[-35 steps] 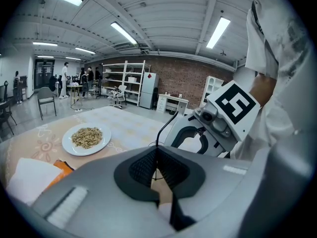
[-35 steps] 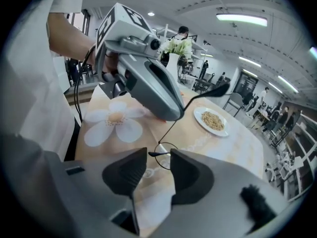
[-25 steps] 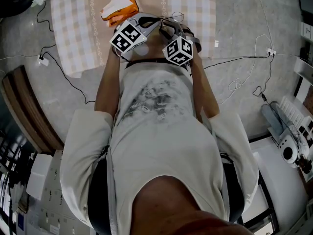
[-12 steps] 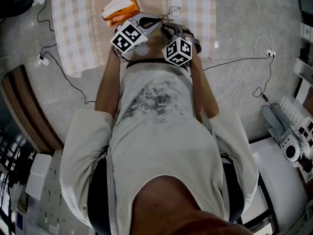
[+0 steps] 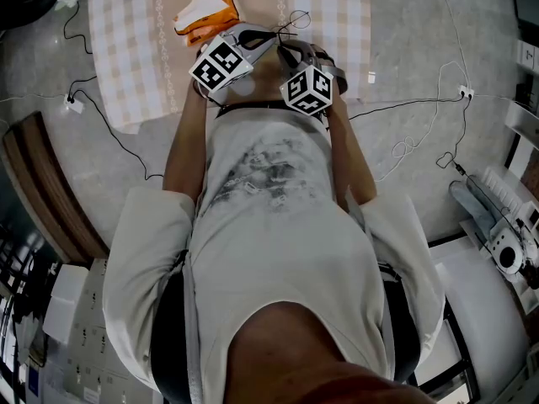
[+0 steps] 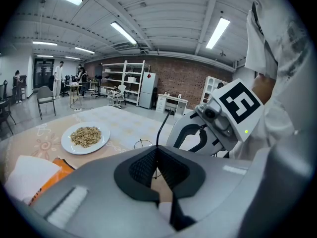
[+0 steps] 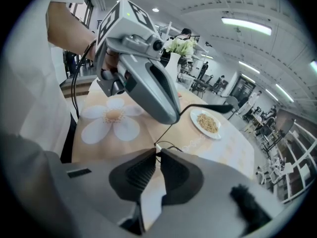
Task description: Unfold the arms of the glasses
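Since the right gripper's [image 7: 158,157] jaws have just been closing to pinch the thin black wire glasses [image 7: 219,108], which the left gripper's [image 6: 157,155] jaws pinch above the table [image 6: 124,118], unfolding can probably begin.

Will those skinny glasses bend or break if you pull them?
The glasses look like thin wire, so probably light and springy, and likely to bend if tugged hard. Their arm is very slender, so it may twist easily.
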`<state>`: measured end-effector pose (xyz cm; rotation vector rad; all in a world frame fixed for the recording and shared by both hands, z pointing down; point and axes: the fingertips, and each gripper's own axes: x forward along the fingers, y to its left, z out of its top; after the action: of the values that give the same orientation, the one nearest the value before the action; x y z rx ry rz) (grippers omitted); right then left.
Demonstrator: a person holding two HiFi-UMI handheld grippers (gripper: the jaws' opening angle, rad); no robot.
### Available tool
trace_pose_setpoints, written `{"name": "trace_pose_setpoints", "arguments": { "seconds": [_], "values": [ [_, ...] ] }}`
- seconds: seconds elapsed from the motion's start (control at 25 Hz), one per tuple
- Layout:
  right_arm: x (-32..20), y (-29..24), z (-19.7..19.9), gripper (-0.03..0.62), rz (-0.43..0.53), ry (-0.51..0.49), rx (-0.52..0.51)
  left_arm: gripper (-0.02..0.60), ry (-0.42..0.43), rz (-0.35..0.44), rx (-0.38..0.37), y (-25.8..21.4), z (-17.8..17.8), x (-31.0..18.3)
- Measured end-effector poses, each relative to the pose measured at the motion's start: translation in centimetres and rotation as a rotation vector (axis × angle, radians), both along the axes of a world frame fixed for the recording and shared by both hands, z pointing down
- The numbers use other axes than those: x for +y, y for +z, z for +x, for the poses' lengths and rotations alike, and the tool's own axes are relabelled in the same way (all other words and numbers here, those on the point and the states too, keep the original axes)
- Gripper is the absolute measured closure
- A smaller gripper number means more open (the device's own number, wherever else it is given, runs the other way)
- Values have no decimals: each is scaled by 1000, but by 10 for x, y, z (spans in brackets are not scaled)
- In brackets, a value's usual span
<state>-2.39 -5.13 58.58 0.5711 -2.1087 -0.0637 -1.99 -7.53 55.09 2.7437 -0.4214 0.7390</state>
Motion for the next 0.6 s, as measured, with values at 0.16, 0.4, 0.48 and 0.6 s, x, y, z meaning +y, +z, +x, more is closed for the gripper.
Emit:
{"name": "trace_pose_setpoints", "arguments": {
  "seconds": [0.16, 0.4, 0.48, 0.6],
  "values": [
    [-1, -7, 2, 556, 11, 19, -14, 571, -6, 1, 3, 1, 0, 1],
    [-6, -24, 7, 563, 43, 49, -40, 571, -15, 3, -1, 1, -1, 2],
    [-8, -29, 9, 565, 54, 60, -48, 571, -23, 5, 2, 2, -1, 1],
    [-10, -35, 13, 566, 69, 73, -55, 571, -33, 5, 7, 1, -1, 1]
  ]
}}
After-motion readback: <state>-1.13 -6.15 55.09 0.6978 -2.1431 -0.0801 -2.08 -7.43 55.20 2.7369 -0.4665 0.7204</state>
